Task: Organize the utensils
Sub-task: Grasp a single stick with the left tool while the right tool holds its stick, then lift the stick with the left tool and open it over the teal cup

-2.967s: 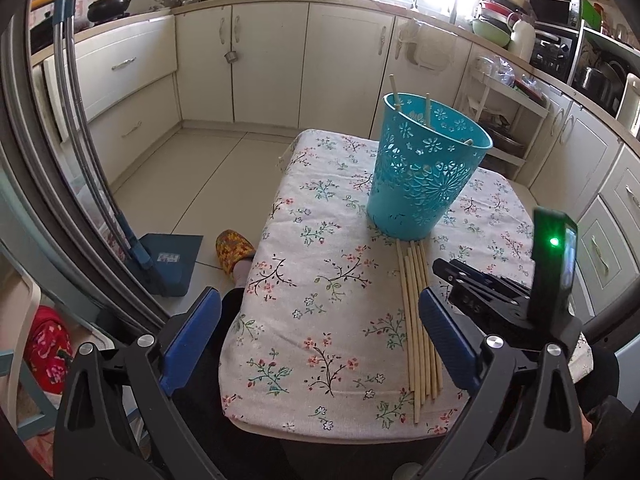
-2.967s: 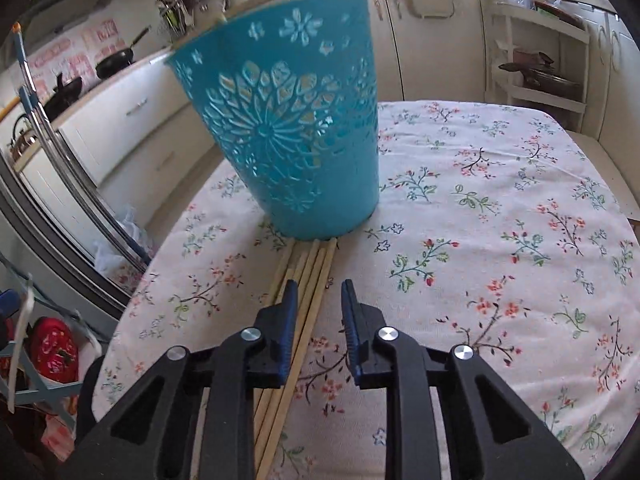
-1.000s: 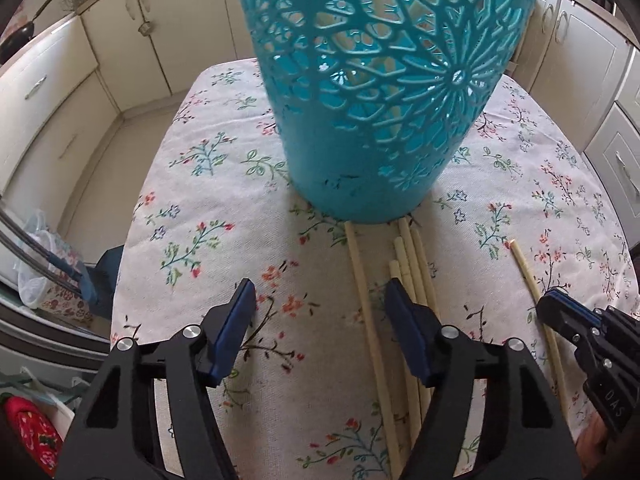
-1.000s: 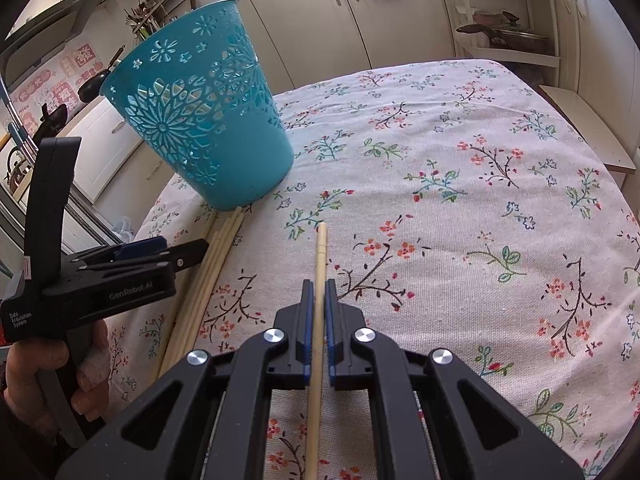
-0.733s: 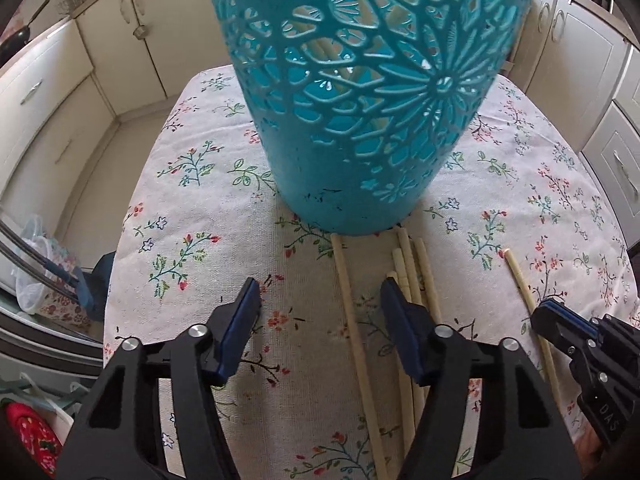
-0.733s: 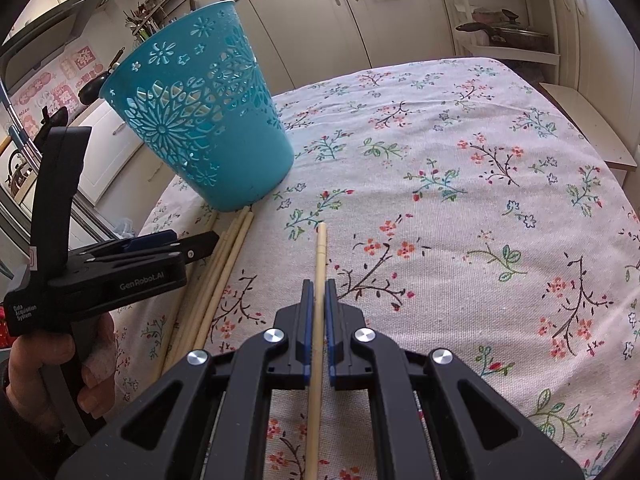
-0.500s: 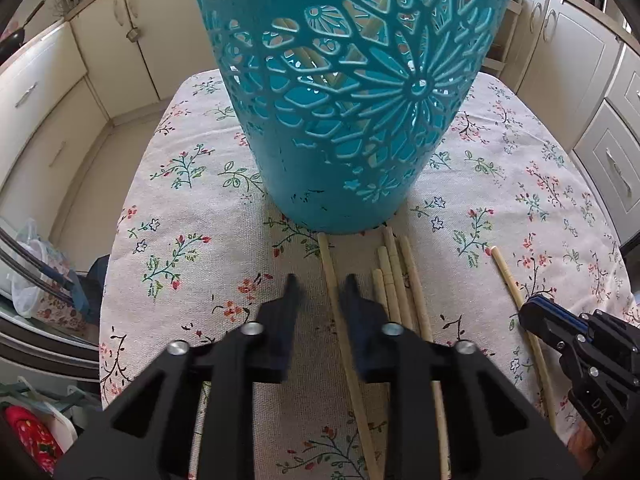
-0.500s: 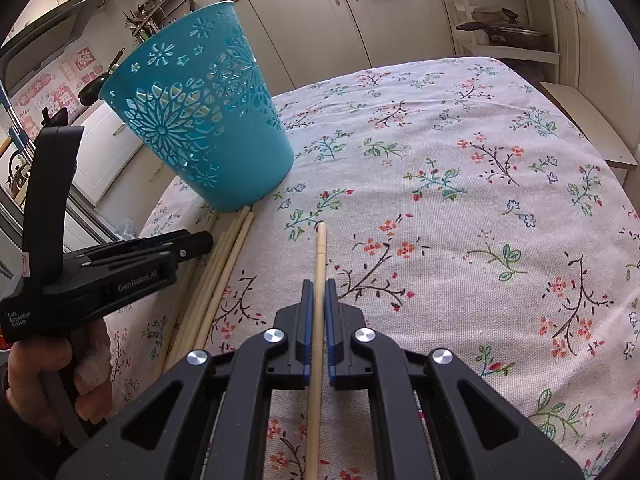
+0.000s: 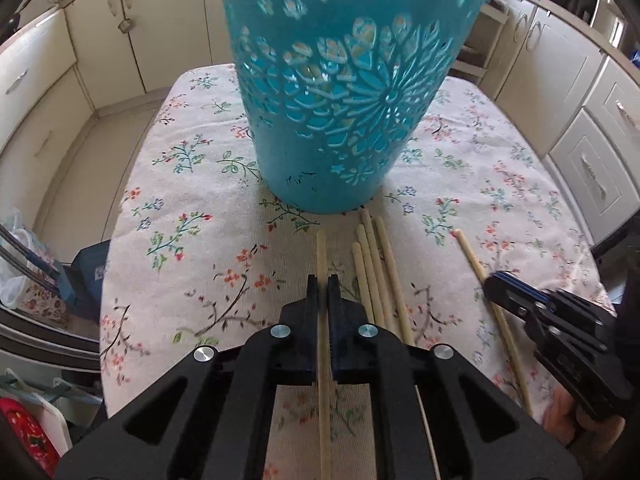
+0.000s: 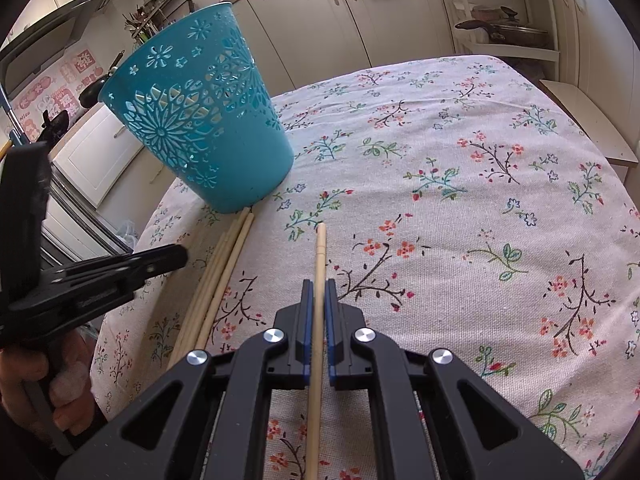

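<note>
L gripper [image 9: 323, 286] is now clamping a pale wooden chopstick [image 9: 322, 252] it was straddling open 0.7 s ago; I'm holding another [image 10: 319, 256] in R gripper [image 10: 316, 292]. Both sticks near the teal cut-out plastic basket [image 9: 340, 120], ready for dropping in.

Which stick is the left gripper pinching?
The lone chopstick left of the loose bundle: it alone runs between the left gripper's fingers.

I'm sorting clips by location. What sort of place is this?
A home kitchen, most likely: cream cabinets line the walls, a lidded pan sits on a shelf, and chopsticks lie on a floral tablecloth beside a teal basket.
</note>
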Tool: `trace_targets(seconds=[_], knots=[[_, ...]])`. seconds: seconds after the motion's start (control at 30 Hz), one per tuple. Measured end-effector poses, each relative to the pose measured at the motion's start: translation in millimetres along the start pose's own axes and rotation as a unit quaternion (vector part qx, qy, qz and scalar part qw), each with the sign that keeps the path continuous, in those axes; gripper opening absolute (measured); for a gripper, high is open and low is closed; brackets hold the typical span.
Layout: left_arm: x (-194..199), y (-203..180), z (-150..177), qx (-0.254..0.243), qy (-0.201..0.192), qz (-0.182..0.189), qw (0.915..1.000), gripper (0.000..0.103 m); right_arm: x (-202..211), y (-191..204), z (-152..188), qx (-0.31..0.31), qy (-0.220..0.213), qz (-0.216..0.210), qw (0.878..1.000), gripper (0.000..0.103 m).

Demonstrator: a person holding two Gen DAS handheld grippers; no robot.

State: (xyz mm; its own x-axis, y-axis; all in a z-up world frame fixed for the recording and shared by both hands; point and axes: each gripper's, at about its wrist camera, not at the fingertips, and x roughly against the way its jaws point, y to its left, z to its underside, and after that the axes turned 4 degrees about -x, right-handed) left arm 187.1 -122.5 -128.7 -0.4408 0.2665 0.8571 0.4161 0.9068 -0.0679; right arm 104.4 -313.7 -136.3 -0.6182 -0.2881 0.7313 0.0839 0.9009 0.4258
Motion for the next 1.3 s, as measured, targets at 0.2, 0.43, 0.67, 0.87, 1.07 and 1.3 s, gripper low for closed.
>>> trace_targets(seconds=[0.2,0.43,0.67,0.87,1.07,1.3], knots=[[75.8,14.0,-3.1,0.017,-0.053,0.052,0.9971,0.004,0.3,-0.5,-0.3,-0.001,0.000,-0.001,1.000,0.006],[169.7,14.1,-57.6,0.026,-0.183,0.095,0.9782,0.004,0.7,-0.1,0.4,-0.003,0.000,-0.003,1.000,0.006],[198.4,13.2,-124.9,0.042,-0.290,0.082,0.9524,0.005,0.4,-2.5,-1.2,-0.007,0.001,-0.008,1.000,0.006],[183.1,17.7,-167.3,0.074,-0.369,0.027,0.9261,0.005,0.8,-3.2,-1.2,-0.008,0.002,-0.010,1.000,0.006],[132.7,20.1,-183.0,0.089,-0.375,-0.014,0.9226,0.005,0.7,-2.9,-1.2,-0.008,0.002,-0.012,1.000,0.007],[92.1,17.2,-171.5,0.084,-0.348,-0.025,0.9336,0.005,0.0,-2.0,-1.6,-0.008,0.003,-0.014,1.000,0.007]])
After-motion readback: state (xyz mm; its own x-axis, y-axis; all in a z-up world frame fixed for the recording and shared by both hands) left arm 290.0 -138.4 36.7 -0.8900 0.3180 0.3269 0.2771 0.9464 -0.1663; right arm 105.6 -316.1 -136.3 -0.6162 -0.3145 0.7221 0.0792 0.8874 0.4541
